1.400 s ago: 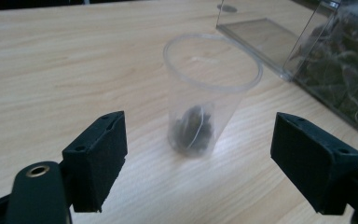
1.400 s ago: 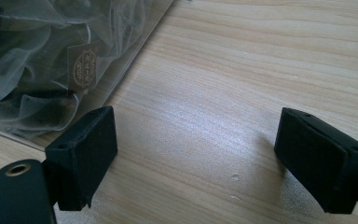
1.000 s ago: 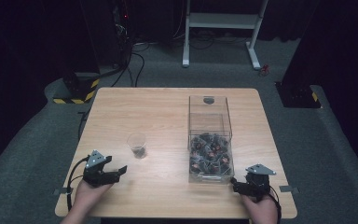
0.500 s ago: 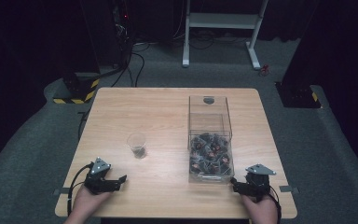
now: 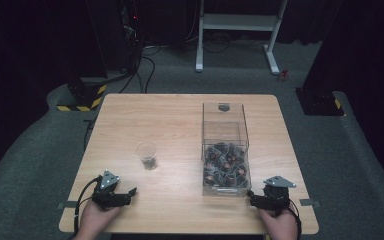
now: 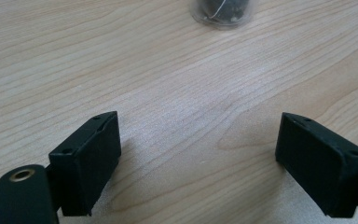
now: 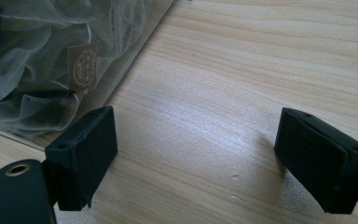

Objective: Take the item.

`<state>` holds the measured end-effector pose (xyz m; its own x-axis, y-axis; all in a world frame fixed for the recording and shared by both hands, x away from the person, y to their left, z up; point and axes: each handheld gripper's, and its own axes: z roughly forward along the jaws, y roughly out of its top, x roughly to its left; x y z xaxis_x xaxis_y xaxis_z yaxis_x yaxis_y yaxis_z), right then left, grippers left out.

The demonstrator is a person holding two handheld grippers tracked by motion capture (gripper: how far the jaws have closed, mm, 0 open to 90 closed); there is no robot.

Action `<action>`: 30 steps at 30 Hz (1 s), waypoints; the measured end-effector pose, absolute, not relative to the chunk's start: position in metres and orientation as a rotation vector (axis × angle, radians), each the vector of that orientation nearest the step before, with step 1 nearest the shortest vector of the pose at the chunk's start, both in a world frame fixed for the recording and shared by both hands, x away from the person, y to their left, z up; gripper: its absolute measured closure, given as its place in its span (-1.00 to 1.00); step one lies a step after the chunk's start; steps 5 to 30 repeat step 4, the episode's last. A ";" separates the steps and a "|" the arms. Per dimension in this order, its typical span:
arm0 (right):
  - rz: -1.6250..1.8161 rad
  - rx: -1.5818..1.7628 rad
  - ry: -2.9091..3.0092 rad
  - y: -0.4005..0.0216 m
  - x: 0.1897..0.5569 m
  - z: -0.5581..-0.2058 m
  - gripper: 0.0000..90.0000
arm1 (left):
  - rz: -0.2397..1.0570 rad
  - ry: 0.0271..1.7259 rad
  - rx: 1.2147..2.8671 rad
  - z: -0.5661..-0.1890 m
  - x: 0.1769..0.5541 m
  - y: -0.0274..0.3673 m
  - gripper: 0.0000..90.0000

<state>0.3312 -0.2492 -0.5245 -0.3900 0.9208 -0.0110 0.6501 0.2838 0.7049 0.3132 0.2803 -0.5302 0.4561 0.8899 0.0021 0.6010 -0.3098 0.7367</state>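
Below, both hands rest at the near edge of the wooden bench (image 5: 180,120), one at each corner, with the work things between and ahead of them. Left gripper (image 5: 128,192): its jaws stand spread wide with bare wood between them and nothing held; they have just been opening to that width. It points across the bench toward the small clear cup (image 5: 147,155), which stands upright a little ahead of it and apart from it. In the left gripper view the cup's base (image 6: 221,10) sits at the top edge, with something dark inside it, so the jaws are roughly lined up with it but well short of it.

Right gripper (image 5: 252,200): jaws likewise spread, empty, lying low over the bench just beside the near right corner of the clear box (image 5: 223,134). The sachets (image 5: 225,167) are heaped in the near half of this box, the far half being empty. The right gripper view shows one box wall and the gauzy sachets (image 7: 51,60) behind it, just left of the jaws.

Judged from this layout, box and cup are set one before each hand, so that sachets may pass from store to cup; both grippers appear parked between moves.
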 end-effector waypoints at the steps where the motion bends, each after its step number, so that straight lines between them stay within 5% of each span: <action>1: 0.874 1.411 2.141 -0.249 0.331 -0.525 -0.71 | 0.548 1.241 2.030 -0.530 0.313 0.280 -0.68; 30: 0.874 1.414 2.139 -0.249 0.331 -0.524 -0.72 | 0.546 1.241 2.029 -0.530 0.313 0.280 -0.68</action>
